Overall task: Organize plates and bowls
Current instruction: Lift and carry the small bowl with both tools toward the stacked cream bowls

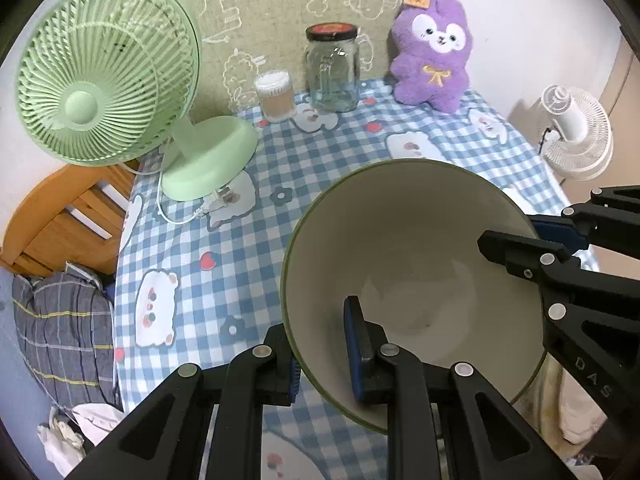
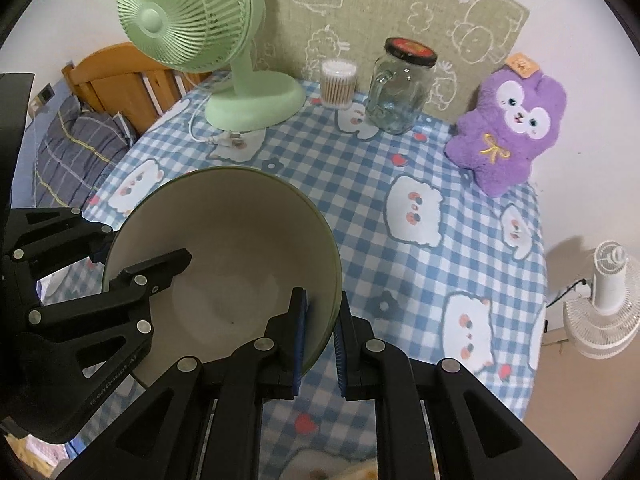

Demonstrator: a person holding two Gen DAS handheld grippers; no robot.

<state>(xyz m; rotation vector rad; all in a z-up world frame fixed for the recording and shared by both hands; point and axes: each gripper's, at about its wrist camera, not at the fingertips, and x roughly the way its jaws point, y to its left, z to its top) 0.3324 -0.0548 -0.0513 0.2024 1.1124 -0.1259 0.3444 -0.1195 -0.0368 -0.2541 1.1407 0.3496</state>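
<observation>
Overhead, checked tablecloth (image 1: 240, 248) — both jaws pinching bowl (image 1: 400, 248) rim; green fan (image 1: 104, 72) behind.

My left gripper (image 1: 325, 354) and right gripper (image 2: 321, 330) are matte black plastic linkages with triangular cut-outs and round silver rivets behind the fingers. Blue ribbed pads (image 2: 299, 344) line the inner faces of the fingers. Faint raised lettering runs along one arm's side.
</observation>
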